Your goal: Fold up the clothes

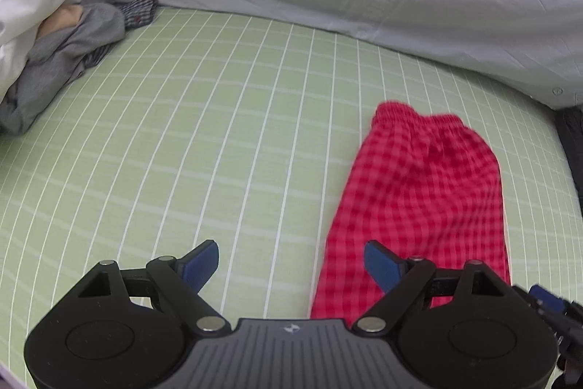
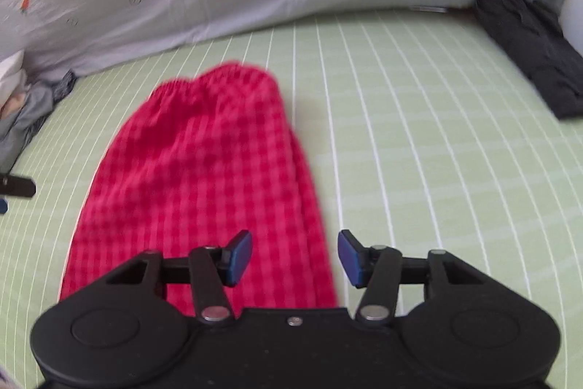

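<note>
Both the left hand-held gripper and right hand-held gripper hover wide open, holding nothing, over the red checked cotton trousers, likely laid lengthwise on the green striped bed for folding.

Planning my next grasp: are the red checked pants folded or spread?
Folded lengthwise: red checked pants lie as one narrow strip, waistband bunched at the far end.
</note>
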Tool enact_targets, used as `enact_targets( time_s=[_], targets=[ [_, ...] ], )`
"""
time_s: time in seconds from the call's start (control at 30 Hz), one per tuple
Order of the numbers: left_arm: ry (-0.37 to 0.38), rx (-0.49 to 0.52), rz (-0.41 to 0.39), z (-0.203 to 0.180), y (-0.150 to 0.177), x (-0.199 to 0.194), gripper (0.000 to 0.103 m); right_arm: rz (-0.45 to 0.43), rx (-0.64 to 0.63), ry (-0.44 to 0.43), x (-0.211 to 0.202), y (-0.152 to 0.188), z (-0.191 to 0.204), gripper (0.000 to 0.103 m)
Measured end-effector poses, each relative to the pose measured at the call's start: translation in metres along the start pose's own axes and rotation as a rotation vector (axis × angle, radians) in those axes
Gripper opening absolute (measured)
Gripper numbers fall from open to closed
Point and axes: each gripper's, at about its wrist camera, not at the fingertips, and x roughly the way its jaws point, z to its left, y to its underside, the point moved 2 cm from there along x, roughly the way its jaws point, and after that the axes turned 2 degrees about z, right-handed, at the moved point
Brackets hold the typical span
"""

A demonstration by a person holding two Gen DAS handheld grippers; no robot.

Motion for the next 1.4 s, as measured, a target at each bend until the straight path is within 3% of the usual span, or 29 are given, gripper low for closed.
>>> enact_targets(
  time_s=[0.3, 0.4, 0.6, 0.7, 0.8, 0.83, 0.87, 0.93, 0.97, 1.27, 1.4],
  targets=[
    [-0.025, -0.006, 0.055, -0.008, 0.073, -0.019, 0.087, 0.091, -0.096, -0.031, -0.012, 0.059, -0.007, 0.027],
    [-0.031, -0.024, 0.063, -0.013, 0.094, -0.023, 0.087, 0.078, -0.138, -0.076, -0.016, 0.067, -0.011, 0.002],
    [-0.046, -0.064, 0.057, -0.019, 0.118, -0.033, 0.087, -0.109, -0.201, -0.116, -0.079, 0.061, -0.013, 0.0],
    [-0.06, -0.065, 0.067, -0.018, 0.122, -0.031, 0.087, -0.063, -0.124, -0.088, -0.079, 0.065, -0.025, 0.001],
    [-0.074, -0.05, 0.094, -0.017, 0.123, -0.022, 0.087, 0.037, -0.068, 0.001, -0.055, 0.079, -0.035, 0.011],
    [-0.079, -0.045, 0.101, -0.017, 0.124, -0.019, 0.087, 0.036, -0.042, -0.004, -0.054, 0.081, -0.037, 0.021],
    [-0.082, -0.044, 0.107, -0.016, 0.124, -0.016, 0.087, 0.034, -0.023, -0.009, -0.054, 0.082, -0.038, 0.044],
    [-0.088, -0.045, 0.122, -0.014, 0.125, -0.007, 0.087, 0.016, -0.021, -0.019, -0.054, 0.082, -0.035, 0.067],
    [-0.092, -0.045, 0.133, -0.014, 0.125, -0.002, 0.087, 0.02, -0.025, -0.017, -0.051, 0.081, -0.033, 0.072],
    [-0.099, -0.013, 0.185, -0.018, 0.14, 0.029, 0.087, 0.05, -0.048, 0.028, -0.032, 0.092, -0.017, 0.091],
    [-0.085, 0.005, 0.161, -0.02, 0.148, 0.03, 0.081, 0.04, -0.113, 0.067, -0.028, 0.096, -0.004, 0.092]
  ],
)
